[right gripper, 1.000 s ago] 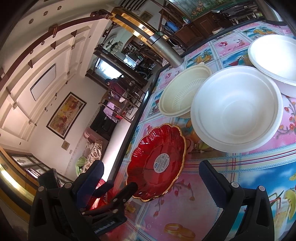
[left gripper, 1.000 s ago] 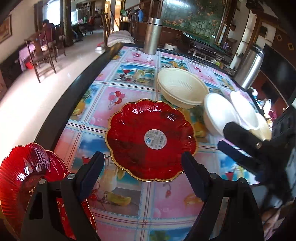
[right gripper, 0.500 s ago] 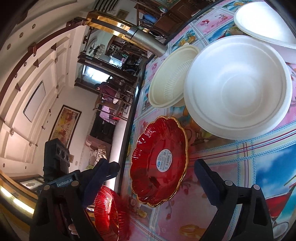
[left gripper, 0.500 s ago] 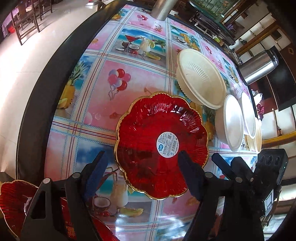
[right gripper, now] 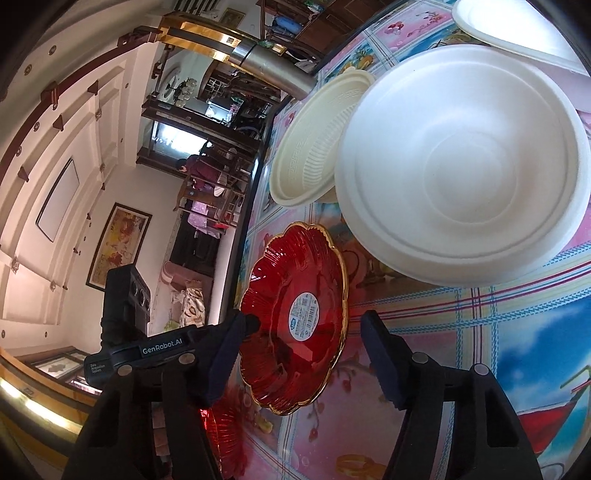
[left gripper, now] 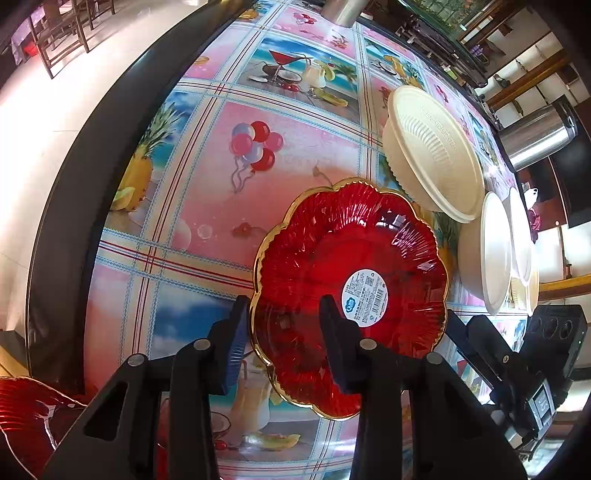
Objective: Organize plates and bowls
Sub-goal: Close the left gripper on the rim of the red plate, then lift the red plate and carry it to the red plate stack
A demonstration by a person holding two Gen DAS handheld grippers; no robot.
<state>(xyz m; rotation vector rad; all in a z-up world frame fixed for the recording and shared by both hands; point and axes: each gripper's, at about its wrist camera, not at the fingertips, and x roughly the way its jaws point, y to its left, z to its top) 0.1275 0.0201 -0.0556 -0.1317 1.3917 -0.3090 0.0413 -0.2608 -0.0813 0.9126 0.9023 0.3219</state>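
Note:
A red scalloped plate with a gold rim and a white sticker (left gripper: 351,291) lies on the patterned tablecloth; it also shows in the right wrist view (right gripper: 295,321). My left gripper (left gripper: 284,339) is open, its jaws straddling the plate's near-left rim. My right gripper (right gripper: 299,354) is open, just in front of the plate's near edge. A second red plate (left gripper: 26,417) sits at the lower left. A cream ribbed bowl (left gripper: 432,155) and white bowls (left gripper: 487,251) stand to the right; the nearest white bowl (right gripper: 461,177) fills the right wrist view.
The table's dark edge (left gripper: 74,192) runs along the left, with floor and chairs beyond. A steel thermos (left gripper: 539,136) stands at the far right and a steel cylinder (left gripper: 343,13) at the far end. The right gripper's body (left gripper: 517,365) sits beside the plate.
My left gripper has moved forward and down onto the red plate's near-left rim, jaws narrowing around it. My right gripper has come closer to the plate.

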